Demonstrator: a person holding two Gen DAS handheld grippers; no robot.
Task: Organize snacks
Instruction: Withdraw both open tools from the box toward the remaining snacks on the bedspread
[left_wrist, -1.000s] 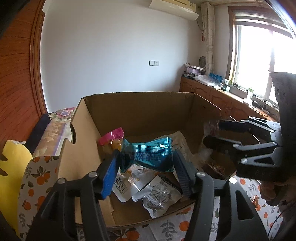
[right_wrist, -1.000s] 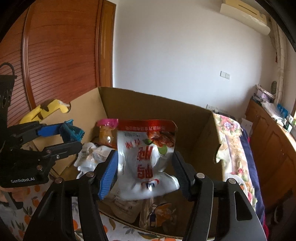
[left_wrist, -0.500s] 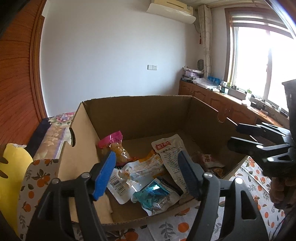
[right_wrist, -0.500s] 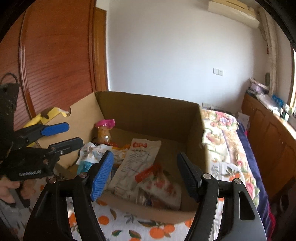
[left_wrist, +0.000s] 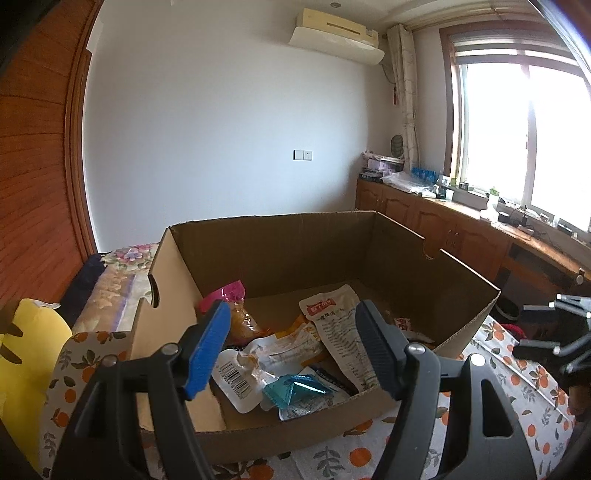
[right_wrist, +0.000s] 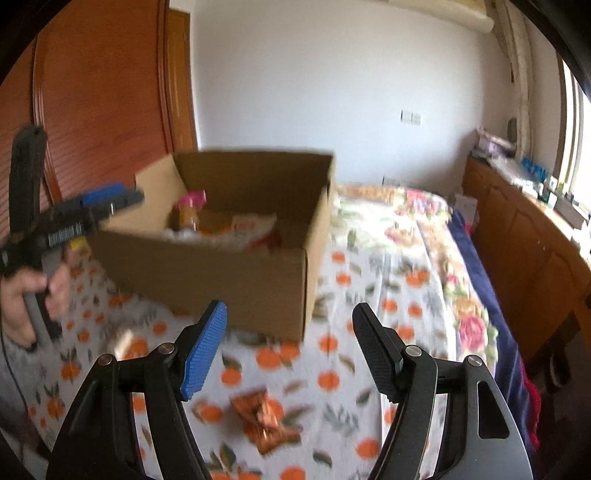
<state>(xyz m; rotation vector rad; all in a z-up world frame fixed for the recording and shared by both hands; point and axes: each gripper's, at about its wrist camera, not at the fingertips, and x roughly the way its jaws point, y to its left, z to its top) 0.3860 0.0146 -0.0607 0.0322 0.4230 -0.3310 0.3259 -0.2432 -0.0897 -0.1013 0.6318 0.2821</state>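
1. Both packets that sat between my fingers a second ago are out of them: the teal packet (left_wrist: 297, 390) now lies low in the cardboard box (left_wrist: 465, 325), and the white pouch with red print (left_wrist: 334, 328) lies flat on the box floor.
2. Left gripper (left_wrist: 293, 354): its jaws have just been opening and stand apart with nothing between them, hanging over the near edge of the box in the lower middle of the left view.
3. Right gripper (right_wrist: 290, 350): its jaws have just been opening too; they stand apart and empty, and it has pulled back from the box to over the orange-print cloth (right_wrist: 369, 295).
4. In the left view the box fills the centre; besides the teal packet and white pouch it holds a pink-topped bag (left_wrist: 225, 299) at its left wall and a clear wrapper with a barcode (left_wrist: 240, 376) near the front.
5. In the right view, which is blurred, the box sits in the upper middle and a brown-orange snack packet (right_wrist: 266, 417) lies on the cloth at lower centre, just below my fingertips.
6. At the left edge of the right view a hand (right_wrist: 33, 295) holds the left gripper's handle, just beside the box.
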